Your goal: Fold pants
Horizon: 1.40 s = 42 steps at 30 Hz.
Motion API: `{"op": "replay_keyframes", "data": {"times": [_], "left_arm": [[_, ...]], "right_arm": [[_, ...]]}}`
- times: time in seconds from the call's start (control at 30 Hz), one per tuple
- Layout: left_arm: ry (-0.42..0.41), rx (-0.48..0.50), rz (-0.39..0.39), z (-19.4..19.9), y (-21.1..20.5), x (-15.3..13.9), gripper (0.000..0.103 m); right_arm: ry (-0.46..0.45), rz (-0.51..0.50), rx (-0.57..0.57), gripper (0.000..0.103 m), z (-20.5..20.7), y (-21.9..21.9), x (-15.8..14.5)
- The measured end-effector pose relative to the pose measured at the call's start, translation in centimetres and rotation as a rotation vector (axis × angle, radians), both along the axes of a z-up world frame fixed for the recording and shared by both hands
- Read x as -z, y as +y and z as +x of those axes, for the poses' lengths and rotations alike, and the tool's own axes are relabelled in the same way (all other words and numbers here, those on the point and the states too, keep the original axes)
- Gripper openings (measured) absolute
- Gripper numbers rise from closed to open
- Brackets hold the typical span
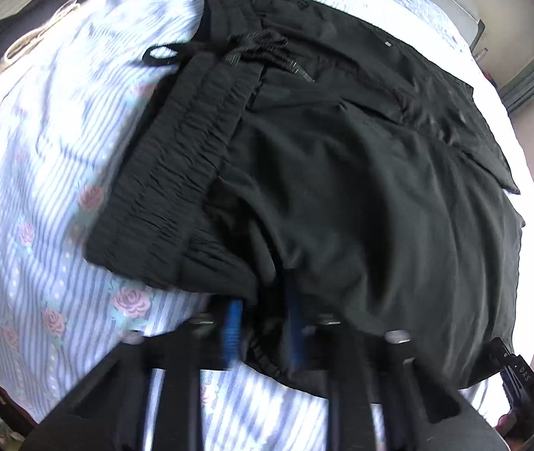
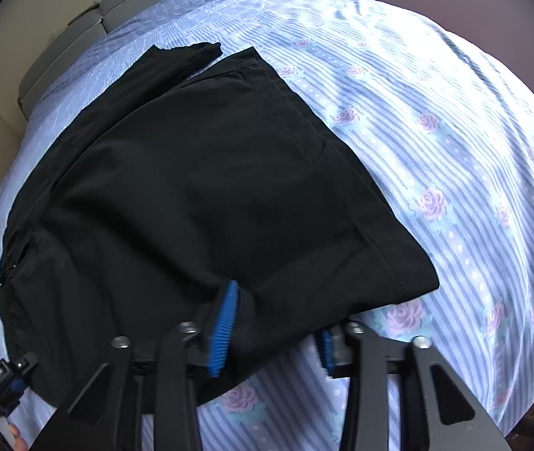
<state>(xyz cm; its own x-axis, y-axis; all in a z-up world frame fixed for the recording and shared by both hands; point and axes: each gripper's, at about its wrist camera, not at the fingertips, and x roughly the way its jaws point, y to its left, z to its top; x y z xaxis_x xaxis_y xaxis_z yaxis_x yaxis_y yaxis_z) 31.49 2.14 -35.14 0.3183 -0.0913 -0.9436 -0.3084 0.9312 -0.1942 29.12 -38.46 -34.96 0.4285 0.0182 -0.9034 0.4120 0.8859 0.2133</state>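
The black drawstring pants (image 1: 342,173) lie half-folded on the striped floral bedsheet (image 1: 41,188). The left gripper (image 1: 263,323) pinches the near edge; the right gripper (image 2: 270,330) stands spread around the hem, so the layers may slip apart.

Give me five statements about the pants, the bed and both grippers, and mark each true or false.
1. The pants are black. True.
2. The bedsheet is plain white. False: it is blue-striped with roses.
3. The drawstring lies at the waistband. True.
4. The right gripper hangs clear of the fabric. False: pant fabric lies between its fingers.
5. The left gripper holds a sock. False: pant fabric lies between its fingers.
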Motion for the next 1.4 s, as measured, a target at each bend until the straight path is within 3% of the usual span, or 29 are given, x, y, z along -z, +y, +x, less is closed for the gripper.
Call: {"op": "replay_keyframes", "data": {"times": [0.03, 0.2, 0.33, 0.53, 0.67, 0.8, 1.0, 1.13, 1.27, 1.4], "left_arm": [[-0.007, 0.007, 0.0, 0.3, 0.0, -0.7, 0.013], [-0.081, 0.003, 0.014, -0.2, -0.2, -6.2, 0.011], [-0.116, -0.024, 0.075, -0.9, 0.4, -9.8, 0.011], [-0.096, 0.025, 0.105, -0.6, 1.0, -12.3, 0.01], [-0.062, 0.034, 0.105, -0.1, 1.1, -14.1, 0.01], [-0.011, 0.015, 0.079, 0.3, 2.0, -15.3, 0.01], [0.02, -0.021, 0.061, 4.2, 2.3, -16.9, 0.01], [0.009, -0.045, 0.06, 8.6, 3.1, -17.1, 0.01], [-0.008, -0.076, 0.043, 14.5, 4.6, -15.8, 0.01], [0.0, -0.094, 0.044, 20.5, 5.6, -13.4, 0.01]], "right_arm": [[0.008, 0.016, -0.016, 0.01, 0.5, -0.2, -0.3], [-0.067, 0.015, -0.086, 0.007, 1.0, -0.6, -6.0], [-0.143, 0.017, -0.125, 0.005, -0.1, -0.4, -11.7], [-0.149, 0.011, -0.202, 0.004, -1.4, 0.9, -16.1], [-0.111, 0.069, -0.174, 0.004, -2.8, 1.0, -18.2], [-0.126, 0.035, -0.156, 0.004, -1.6, 1.3, -20.7], [-0.175, 0.06, -0.098, 0.003, 2.8, 0.9, -24.3], [-0.214, 0.028, -0.101, 0.003, 7.9, 1.6, -25.8], [-0.251, 0.023, -0.1, 0.003, 14.8, 2.8, -24.9], [-0.245, 0.041, -0.079, 0.004, 22.3, 3.6, -21.7]]}}
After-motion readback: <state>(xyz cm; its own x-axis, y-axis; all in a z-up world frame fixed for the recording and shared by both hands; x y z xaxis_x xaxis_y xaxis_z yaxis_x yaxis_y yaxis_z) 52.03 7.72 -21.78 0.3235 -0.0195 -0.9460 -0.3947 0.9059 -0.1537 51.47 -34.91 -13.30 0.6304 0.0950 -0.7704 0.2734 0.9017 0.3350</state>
